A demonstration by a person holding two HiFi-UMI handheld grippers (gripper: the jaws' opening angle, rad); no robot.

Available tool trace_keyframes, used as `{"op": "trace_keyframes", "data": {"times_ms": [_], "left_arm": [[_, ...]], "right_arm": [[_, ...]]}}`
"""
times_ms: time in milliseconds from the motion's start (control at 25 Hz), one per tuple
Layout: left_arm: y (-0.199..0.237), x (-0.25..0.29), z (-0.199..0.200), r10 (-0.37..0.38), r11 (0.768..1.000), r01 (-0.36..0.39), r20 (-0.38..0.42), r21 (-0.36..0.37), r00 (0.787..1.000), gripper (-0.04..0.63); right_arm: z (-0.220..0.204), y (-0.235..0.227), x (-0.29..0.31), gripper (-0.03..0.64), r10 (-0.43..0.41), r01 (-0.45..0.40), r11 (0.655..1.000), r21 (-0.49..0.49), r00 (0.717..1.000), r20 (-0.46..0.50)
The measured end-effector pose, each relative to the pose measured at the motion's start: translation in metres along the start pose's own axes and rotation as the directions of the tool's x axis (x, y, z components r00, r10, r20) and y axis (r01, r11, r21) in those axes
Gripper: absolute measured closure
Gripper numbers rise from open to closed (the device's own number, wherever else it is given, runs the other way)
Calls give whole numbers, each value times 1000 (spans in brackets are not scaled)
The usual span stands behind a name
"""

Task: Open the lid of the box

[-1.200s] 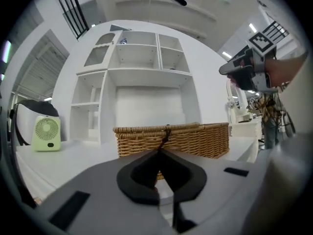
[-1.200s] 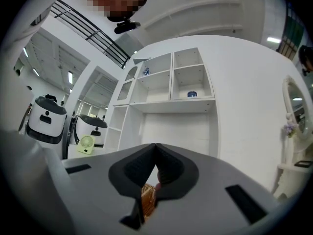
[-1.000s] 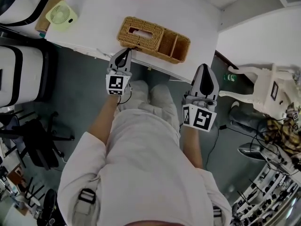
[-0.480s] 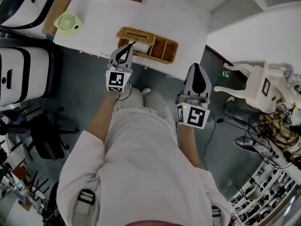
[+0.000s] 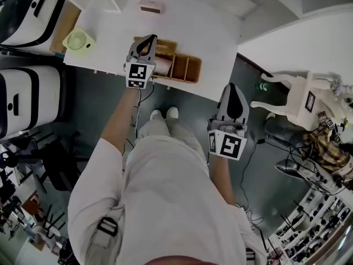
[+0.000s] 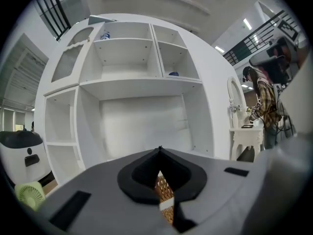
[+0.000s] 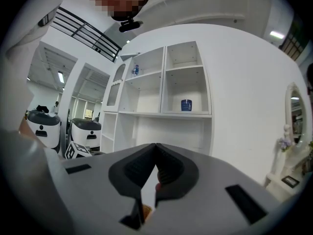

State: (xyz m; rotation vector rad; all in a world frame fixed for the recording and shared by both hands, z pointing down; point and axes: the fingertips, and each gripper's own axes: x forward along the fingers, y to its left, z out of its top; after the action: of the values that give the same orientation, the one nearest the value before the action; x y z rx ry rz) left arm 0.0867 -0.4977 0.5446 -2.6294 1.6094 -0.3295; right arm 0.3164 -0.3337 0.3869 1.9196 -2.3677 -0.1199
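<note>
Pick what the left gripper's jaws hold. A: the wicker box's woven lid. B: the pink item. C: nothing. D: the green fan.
A: in its own view, the left gripper has its jaws shut on the woven lid of the wicker box.

Green desk fan near white table's left end, blue cup on white shelving

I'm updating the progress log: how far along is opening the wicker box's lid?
Done: the left hand-held gripper is shut on the wicker lid. In hand: the lid looks partly raised at the left end of the box, something pale showing beneath. Left: swing it fully open and let go. The right hand-held gripper hangs shut and empty, short of the table.
</note>
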Motion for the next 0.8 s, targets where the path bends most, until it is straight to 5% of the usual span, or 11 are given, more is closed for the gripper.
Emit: {"op": "trace_keyframes", "data": {"times_ms": [480,600,800], "left_arm": [[22,63,-16,13,1000,-15,54,26,998,594],[22,54,-6,2,1000,-3,82,7,997,419],[22,24,31,-24,1000,27,142,-14,990,333]], "right_arm": [[3,-7,-6,623,-77,77,997,-30,997,3],[10,-5,-5,623,-74,75,997,-27,997,13],[24,5,-6,623,-56,57,998,-21,997,50]]}}
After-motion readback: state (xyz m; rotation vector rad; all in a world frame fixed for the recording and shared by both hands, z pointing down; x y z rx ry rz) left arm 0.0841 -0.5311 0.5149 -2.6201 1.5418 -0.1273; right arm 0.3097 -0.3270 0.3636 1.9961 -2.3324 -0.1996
